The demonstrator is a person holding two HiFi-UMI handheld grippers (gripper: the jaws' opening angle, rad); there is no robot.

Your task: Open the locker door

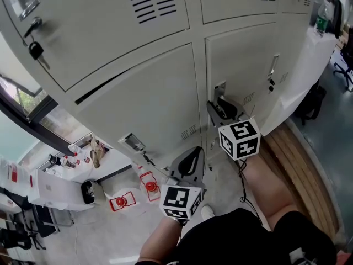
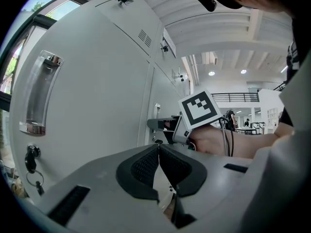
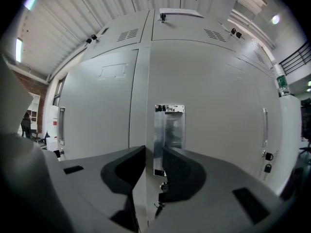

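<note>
The right gripper (image 3: 154, 152) is at the grasping step of the task: its jaws stand partly apart and straddle the left lip of the chrome handle (image 3: 169, 140). The right pad lies over the handle's recess. The left pad sits on the seam side with a sliver of grey panel showing between it and the lip, so I judge the hold not yet clamped. The handle is a recessed upright plate at the left edge of the locker door (image 3: 218, 106), which is shut and flush with its neighbours. Just below the handle, between the jaw bases, a lock with a key (image 3: 163, 186) in it shows dimly.

The next move, as I judge it, is to close fully on the lip and then pull toward the person. The pull should swing in an arc, since the hinge is probably on the door's far right side. A straight tug could let the thin lip slip out of the pads.

The left gripper (image 2: 159, 149) hangs idle lower down and to the left, near another door. Its pads are together with nothing between them — it takes no part in the grasp
</note>
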